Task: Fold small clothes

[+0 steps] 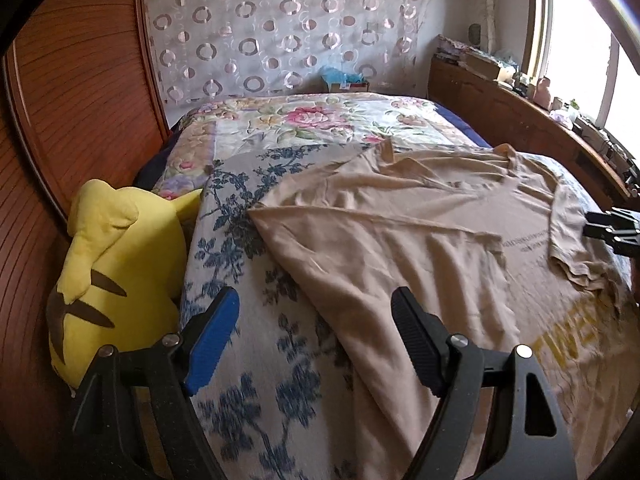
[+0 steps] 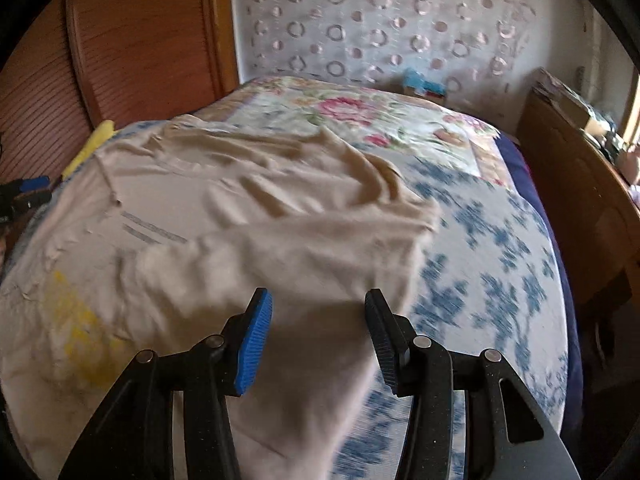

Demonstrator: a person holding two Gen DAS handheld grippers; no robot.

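Blue and black pads of the left hand-held gripper (image 1: 316, 312) stood wide apart, clasping nothing, poised over the near left edge of the beige T-shirt (image 1: 400, 232) where it met the blue-flowered sheet (image 1: 256, 360). Right hand-held gripper (image 2: 318, 320) was likewise released, jaws parted above the shirt's right side with no cloth pinched between them. Likely both hovered at opposite edges to take hold for the next fold.

Shirt lay spread on the bed (image 2: 500, 280), print side up. Yellow lettering showed near the hem, small grey text across the chest. One sleeve was flopped inward, cloth near the collar rumpled, the body fairly flat. Right-wrist view was blurred.

Yellow plush toy (image 1: 104, 280) sat just beside the sheet's left edge, against the wooden panelling (image 1: 80, 100).
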